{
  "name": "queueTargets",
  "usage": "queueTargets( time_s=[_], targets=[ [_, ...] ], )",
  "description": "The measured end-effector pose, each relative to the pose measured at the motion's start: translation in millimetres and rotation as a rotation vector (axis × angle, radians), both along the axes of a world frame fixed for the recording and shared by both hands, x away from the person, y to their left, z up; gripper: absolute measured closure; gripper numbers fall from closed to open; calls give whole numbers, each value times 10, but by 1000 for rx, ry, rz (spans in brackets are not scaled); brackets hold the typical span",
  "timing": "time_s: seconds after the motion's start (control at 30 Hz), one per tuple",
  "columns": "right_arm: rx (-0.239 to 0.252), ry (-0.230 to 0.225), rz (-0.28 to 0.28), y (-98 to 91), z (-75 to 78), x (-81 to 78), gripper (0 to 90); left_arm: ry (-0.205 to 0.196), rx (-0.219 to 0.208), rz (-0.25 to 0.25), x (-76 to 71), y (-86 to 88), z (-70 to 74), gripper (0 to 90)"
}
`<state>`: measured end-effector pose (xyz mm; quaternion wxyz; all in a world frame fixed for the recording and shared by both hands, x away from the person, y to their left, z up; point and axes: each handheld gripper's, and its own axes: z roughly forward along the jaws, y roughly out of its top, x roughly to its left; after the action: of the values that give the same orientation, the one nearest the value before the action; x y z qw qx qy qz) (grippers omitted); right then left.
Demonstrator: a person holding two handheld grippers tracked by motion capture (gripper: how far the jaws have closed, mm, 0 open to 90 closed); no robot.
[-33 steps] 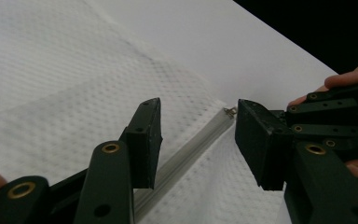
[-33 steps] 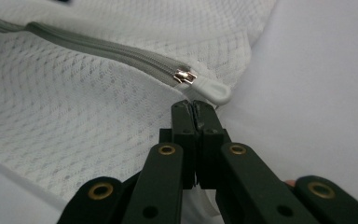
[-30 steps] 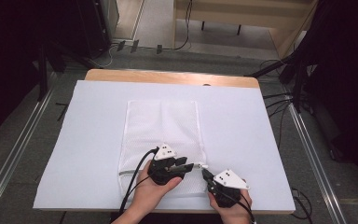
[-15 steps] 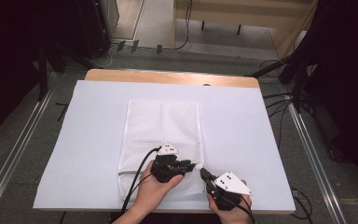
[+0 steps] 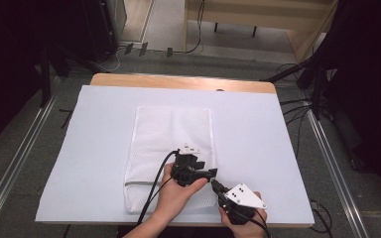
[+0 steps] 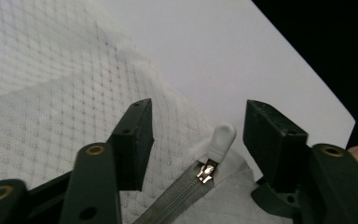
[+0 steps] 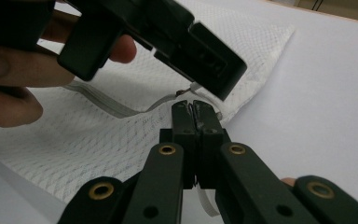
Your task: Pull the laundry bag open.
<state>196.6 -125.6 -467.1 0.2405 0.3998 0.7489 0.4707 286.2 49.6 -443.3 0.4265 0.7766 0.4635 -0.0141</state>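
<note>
Two grippers meet at the near right corner of a flat white rectangular mesh laundry bag (image 5: 171,148). Right gripper (image 7: 195,112): jaws pressed together on the bag's corner fabric. Left gripper (image 6: 196,133): jaws spread apart, straddling the white plastic zipper pull (image 6: 221,139), which points away along the jaw axis. Bag long axis runs away from the person on the white table cover (image 5: 258,134). Contents cannot be determined.

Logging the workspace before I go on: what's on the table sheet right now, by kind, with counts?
Mesh laundry bag, white, with a zipper and white pull tab: 1
Handheld grippers: 2, left gripper open around the pull tab, right gripper shut on the bag's corner
White sheet covering the table: 1
Total: 4
</note>
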Motion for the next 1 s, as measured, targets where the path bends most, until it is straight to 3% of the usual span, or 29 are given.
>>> queueTargets(
  time_s=[0.1,0.13,0.2,0.47,0.6,0.87,1.0],
  targets=[
    [-4,4,0,-3,-2,-1,900,11,-9,-13,-7,23,-4,709],
    [-8,7,1,-5,-4,0,900,16,-23,-19,-9,47,2,709],
    [-10,13,-1,-5,-10,4,900,19,-57,-36,-20,126,24,820],
    [-19,34,-9,12,-13,3,900,10,-85,-58,-72,271,8,869],
    [-42,30,-24,36,-1,-12,900,-1,-75,-72,-93,326,-27,876],
    [-56,35,-30,40,38,-29,900,-24,-38,-48,-130,443,-79,877],
    [-51,37,-40,6,50,-23,900,-32,-21,-26,-148,613,-104,877]
  ],
)
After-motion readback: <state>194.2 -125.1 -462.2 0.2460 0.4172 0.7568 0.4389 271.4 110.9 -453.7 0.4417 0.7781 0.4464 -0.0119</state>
